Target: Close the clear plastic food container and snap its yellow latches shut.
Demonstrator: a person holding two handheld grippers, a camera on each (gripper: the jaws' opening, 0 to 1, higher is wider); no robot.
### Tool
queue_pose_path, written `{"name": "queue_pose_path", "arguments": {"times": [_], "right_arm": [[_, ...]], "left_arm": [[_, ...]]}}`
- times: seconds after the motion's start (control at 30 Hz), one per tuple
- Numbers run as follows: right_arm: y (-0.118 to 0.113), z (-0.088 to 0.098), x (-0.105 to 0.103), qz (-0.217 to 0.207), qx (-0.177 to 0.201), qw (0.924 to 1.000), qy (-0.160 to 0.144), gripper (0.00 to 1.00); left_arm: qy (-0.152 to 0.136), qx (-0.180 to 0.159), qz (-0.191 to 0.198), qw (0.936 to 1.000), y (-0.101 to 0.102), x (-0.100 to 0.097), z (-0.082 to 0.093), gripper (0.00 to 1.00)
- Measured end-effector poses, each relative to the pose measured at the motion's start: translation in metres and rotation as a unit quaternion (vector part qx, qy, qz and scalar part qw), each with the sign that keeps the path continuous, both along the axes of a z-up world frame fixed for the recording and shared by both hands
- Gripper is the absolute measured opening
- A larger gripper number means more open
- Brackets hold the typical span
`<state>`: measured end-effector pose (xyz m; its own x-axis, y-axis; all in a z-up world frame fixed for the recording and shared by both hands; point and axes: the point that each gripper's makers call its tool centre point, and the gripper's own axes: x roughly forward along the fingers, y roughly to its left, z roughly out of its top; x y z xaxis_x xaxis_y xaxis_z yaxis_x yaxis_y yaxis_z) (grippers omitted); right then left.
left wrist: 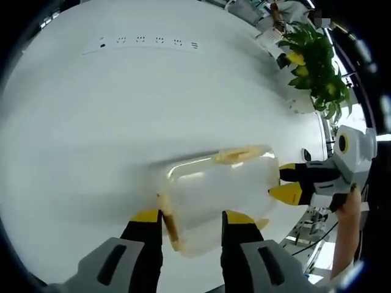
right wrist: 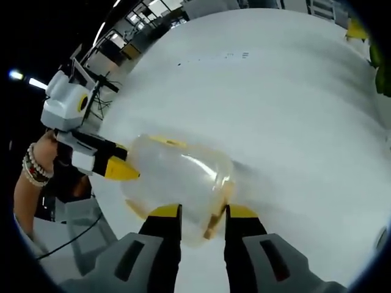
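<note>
Lid looks already down on the clear container (left wrist: 215, 201) sitting on the white counter (left wrist: 122, 122). Left tongs (left wrist: 192, 221) and right tongs (right wrist: 203, 215) both spread, straddling opposite ends by the yellow latches (left wrist: 235, 155). Snapping them probably remains.

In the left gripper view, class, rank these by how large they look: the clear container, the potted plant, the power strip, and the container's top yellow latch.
1. Clear container, largest.
2. Potted plant.
3. Power strip, long but thin; it lies farther off, so its true size is unsure.
4. Top yellow latch, smallest.
</note>
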<state>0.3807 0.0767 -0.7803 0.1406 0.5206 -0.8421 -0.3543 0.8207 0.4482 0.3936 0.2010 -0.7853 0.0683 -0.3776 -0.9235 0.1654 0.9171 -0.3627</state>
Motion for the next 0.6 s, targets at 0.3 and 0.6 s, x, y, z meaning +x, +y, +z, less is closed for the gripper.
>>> {"name": "queue_pose_path", "arguments": {"times": [0.3, 0.6], "right_arm": [[0.0, -0.001, 0.002, 0.009, 0.011, 0.9995, -0.029, 0.25], [0.0, 0.003, 0.009, 0.075, -0.033, 0.9898, -0.116, 0.28]], "left_arm": [[-0.058, 0.02, -0.086, 0.9944, 0.0, 0.008, 0.003, 0.34], [-0.151, 0.065, -0.167, 0.9722, -0.004, 0.011, 0.011, 0.36]]}}
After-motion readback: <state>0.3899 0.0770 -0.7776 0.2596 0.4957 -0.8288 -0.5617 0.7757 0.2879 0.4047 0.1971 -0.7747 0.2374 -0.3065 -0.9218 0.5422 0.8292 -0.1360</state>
